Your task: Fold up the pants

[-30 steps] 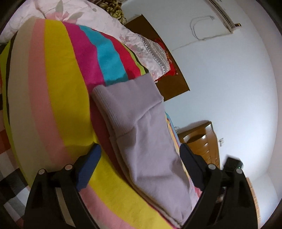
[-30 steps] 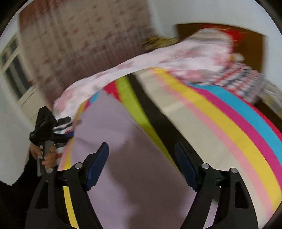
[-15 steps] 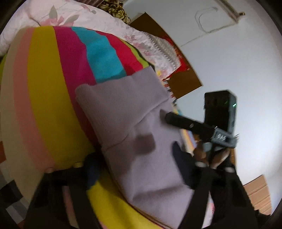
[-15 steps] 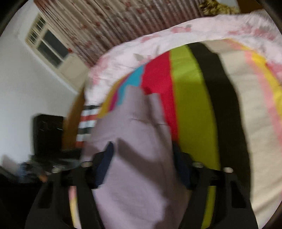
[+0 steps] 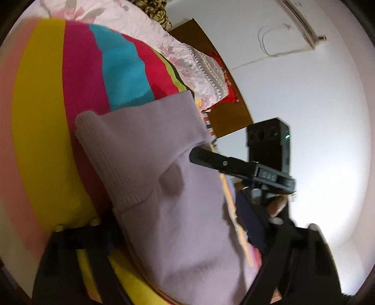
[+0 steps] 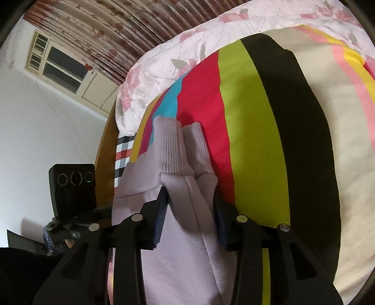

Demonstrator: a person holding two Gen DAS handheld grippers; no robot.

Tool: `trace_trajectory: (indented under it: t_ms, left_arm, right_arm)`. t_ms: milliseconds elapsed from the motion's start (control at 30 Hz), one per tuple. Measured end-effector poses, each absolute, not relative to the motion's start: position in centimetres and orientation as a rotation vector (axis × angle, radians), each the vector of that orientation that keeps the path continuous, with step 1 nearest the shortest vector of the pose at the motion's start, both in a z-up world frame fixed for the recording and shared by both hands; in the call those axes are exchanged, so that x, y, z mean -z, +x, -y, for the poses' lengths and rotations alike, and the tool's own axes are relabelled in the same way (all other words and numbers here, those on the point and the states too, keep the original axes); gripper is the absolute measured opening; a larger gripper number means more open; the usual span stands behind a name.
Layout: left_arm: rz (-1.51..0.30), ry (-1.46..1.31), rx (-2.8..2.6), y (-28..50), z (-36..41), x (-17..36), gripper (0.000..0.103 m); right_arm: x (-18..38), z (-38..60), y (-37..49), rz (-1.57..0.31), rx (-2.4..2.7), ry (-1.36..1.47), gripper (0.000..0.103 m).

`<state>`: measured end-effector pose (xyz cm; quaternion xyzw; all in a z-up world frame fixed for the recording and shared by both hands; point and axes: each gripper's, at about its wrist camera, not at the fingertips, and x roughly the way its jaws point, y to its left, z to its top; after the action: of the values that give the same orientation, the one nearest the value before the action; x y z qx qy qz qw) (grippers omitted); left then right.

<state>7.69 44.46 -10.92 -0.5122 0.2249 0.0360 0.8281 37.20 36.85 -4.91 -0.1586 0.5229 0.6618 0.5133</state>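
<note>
A home bedroom. We identify it by the bed, spread with a cloth of broad stripes in yellow, magenta, turquoise, red, lime green and black (image 6: pixel 257 131), with a white quilt printed with pink flowers (image 6: pixel 168 61) bunched along its far edge. We also note a brown wooden headboard (image 5: pixel 225 117) against the plain white plastered wall (image 5: pixel 304 93), a white wall-mounted air conditioner (image 5: pixel 297 18) with a looped cable below it, a pleated floral curtain (image 6: pixel 112 25), and a cream-framed window (image 6: pixel 54 61).
</note>
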Motion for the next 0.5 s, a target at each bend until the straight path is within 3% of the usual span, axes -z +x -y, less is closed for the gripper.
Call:
trace_trajectory:
  t_ms: [33, 100, 200, 300, 433, 500]
  left_arm:
    - [-0.513, -1.058, -0.102, 7.7, -44.4, 10.7, 0.012]
    - [-0.483, -1.035, -0.069, 6.9, -44.3, 9.3, 0.011]
    - [-0.441, -0.778, -0.106, 6.9, -42.5, 4.0, 0.011]
    - [-0.404, -0.709, -0.133, 7.3, -42.7, 1.6, 0.011]
    - [-0.509, -0.728, -0.195, 9.6, -43.9, 5.5, 0.017]
    - [-0.614, -0.771, -0.239, 10.5, -44.3, 9.5, 0.025]
  right_arm:
    - [4.4, -36.6, 36.5, -1.185, -1.578, -0.44, 0.028]
    - [2.7, -35.8, 36.0, -1.1, -1.565, -0.447, 0.015]
    - [-1.9, -34.0, 36.1, -0.959, -1.586, -0.335, 0.014]
    - [-3.5, -33.6, 36.5, -0.9, -1.578, -0.274, 0.014]
    - [1.0, -35.7, 36.6, -0.948, -1.45, -0.369, 0.014]
    - [5.1, -36.5, 36.4, -1.009, -1.355, -0.42, 0.026]
